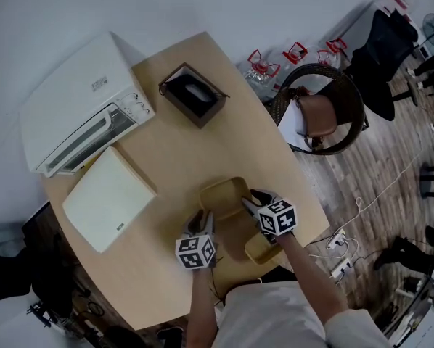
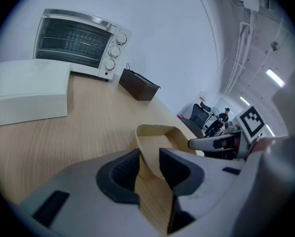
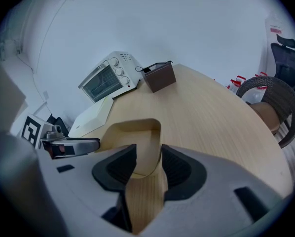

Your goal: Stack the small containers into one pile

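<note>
A tan, open-topped small container (image 1: pixel 224 194) sits on the round wooden table (image 1: pixel 173 158) just ahead of me. My left gripper (image 1: pixel 201 221) is at its near-left corner, and my right gripper (image 1: pixel 255 199) is at its near-right corner. In the left gripper view the container's rim (image 2: pixel 160 137) runs between the jaws of the left gripper (image 2: pixel 148 164), which stand wide. In the right gripper view the container's wall (image 3: pixel 132 132) likewise runs between the wide jaws of the right gripper (image 3: pixel 147 159). A second tan container (image 1: pixel 261 250) lies by the table's near edge, partly hidden under my right hand.
A white toaster oven (image 1: pixel 86 114) stands at the back left, with a flat white box (image 1: pixel 108 198) in front of it. A dark brown tissue box (image 1: pixel 194 94) sits at the far side. A wicker chair (image 1: pixel 322 111) stands beyond the table's right edge.
</note>
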`<state>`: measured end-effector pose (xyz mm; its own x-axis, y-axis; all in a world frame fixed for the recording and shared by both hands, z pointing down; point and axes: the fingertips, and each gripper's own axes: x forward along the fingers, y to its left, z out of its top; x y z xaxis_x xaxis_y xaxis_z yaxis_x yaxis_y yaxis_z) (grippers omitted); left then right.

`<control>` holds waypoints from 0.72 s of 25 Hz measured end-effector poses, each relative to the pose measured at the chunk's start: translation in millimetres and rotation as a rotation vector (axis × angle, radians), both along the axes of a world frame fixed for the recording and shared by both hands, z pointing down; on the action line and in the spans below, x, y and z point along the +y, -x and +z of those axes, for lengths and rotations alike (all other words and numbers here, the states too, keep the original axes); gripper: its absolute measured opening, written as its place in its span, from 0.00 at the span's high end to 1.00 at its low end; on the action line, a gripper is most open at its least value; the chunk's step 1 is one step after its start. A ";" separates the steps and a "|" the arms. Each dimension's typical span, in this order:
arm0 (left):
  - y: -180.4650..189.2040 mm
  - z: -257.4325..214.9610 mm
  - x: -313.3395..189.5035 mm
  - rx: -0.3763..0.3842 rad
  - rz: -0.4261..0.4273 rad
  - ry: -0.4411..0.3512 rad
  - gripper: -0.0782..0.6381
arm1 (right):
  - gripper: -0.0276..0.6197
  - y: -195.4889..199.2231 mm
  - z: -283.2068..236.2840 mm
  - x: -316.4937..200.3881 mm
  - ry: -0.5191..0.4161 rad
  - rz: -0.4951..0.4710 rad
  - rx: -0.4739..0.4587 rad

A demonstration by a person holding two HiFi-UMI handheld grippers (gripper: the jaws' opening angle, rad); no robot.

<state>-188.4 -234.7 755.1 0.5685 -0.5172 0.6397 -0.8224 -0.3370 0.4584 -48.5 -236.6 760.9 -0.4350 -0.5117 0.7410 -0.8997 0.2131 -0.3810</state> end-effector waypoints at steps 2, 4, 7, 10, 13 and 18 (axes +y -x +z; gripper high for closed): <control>-1.2 0.1 1.1 0.000 0.010 0.002 0.73 | 0.70 -0.3 0.0 0.6 0.002 0.009 0.001; -3.4 0.0 3.4 0.003 0.029 0.005 0.73 | 0.70 -1.0 -1.3 0.8 -0.003 0.018 0.000; -7.5 -3.8 9.0 0.004 0.059 0.002 0.73 | 0.70 -3.4 -6.6 1.7 -0.019 0.039 -0.011; -8.5 -12.5 13.1 0.008 0.069 -0.011 0.73 | 0.70 -4.0 -15.7 0.9 -0.041 0.055 -0.032; -12.6 -23.4 20.6 0.015 0.071 -0.025 0.73 | 0.70 -7.2 -27.3 4.7 -0.061 0.074 -0.061; -20.3 -43.2 34.9 0.027 0.072 -0.049 0.73 | 0.69 -13.2 -46.3 19.7 -0.090 0.074 -0.082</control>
<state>-168.2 -199.8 711.9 0.6220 -0.5048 0.5985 -0.7828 -0.4177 0.4612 -35.2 -217.0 714.6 -0.4507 -0.6074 0.6541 -0.8810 0.1844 -0.4357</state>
